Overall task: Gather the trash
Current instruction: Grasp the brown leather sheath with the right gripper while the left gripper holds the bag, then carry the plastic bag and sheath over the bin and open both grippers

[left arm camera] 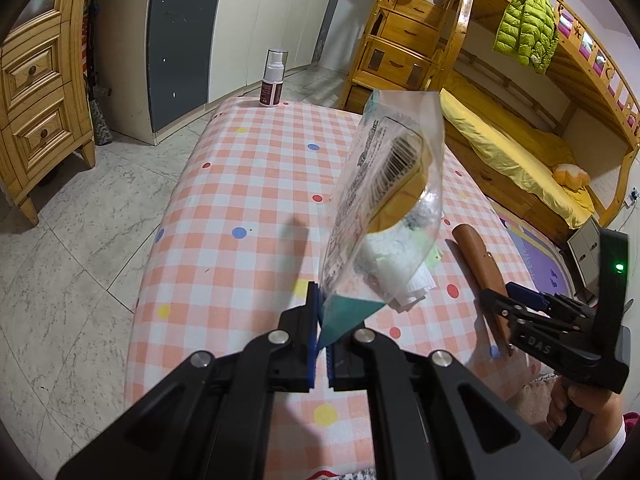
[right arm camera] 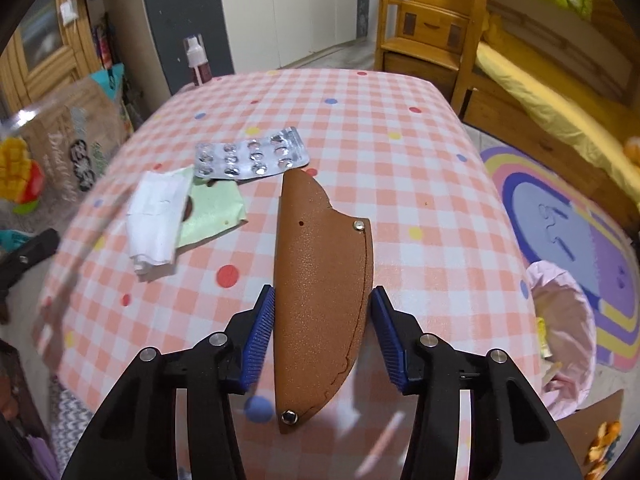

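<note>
My left gripper [left arm camera: 321, 322] is shut on the teal corner of a clear plastic snack bag [left arm camera: 384, 200] and holds it upright above the checkered table [left arm camera: 248, 184]. The bag also shows blurred at the left of the right wrist view [right arm camera: 60, 148]. My right gripper [right arm camera: 322, 320] is open, its blue pads either side of a brown leather sheath [right arm camera: 320, 280] lying on the table; the sheath [left arm camera: 478, 256] and right gripper [left arm camera: 516, 300] show in the left view. A crumpled white tissue [right arm camera: 158, 220], a green paper [right arm camera: 212, 212] and an empty pill blister pack [right arm camera: 252, 156] lie beyond.
A spray bottle [left arm camera: 274, 78] stands at the table's far edge. A pink-lined trash bin [right arm camera: 564, 336] sits on the floor right of the table. A wooden dresser [left arm camera: 36, 100], wardrobe doors and a bunk bed [left arm camera: 520, 140] surround the table.
</note>
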Demonstrator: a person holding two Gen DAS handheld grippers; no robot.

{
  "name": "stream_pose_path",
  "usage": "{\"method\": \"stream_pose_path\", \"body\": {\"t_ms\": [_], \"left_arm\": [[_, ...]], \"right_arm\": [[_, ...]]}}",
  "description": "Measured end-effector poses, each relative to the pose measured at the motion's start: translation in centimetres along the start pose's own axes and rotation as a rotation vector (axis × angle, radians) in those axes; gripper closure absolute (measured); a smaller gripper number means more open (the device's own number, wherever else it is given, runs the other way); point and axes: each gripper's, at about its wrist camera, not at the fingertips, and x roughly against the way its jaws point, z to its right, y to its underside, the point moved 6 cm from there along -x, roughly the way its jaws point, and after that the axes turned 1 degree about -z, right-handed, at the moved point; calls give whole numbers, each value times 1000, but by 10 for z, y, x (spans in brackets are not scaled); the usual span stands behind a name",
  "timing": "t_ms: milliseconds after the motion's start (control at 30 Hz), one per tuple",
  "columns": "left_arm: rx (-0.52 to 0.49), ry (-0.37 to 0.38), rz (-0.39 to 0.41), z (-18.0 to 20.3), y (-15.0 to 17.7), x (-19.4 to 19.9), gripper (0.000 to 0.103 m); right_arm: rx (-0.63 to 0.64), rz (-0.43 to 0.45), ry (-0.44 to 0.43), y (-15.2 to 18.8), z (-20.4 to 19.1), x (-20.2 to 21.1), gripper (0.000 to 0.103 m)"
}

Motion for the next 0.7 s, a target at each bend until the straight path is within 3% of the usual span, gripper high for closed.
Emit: {"method": "stream_pose_path", "body": {"t_ms": [267, 700], "left_arm": [[-47, 44, 9, 27, 0, 8, 102], [-170, 212, -10, 107, 7, 14, 102]], "right_arm": [[-17, 75, -34, -3, 10, 41, 55], [-145, 134, -45, 12, 56, 82, 55]]}}
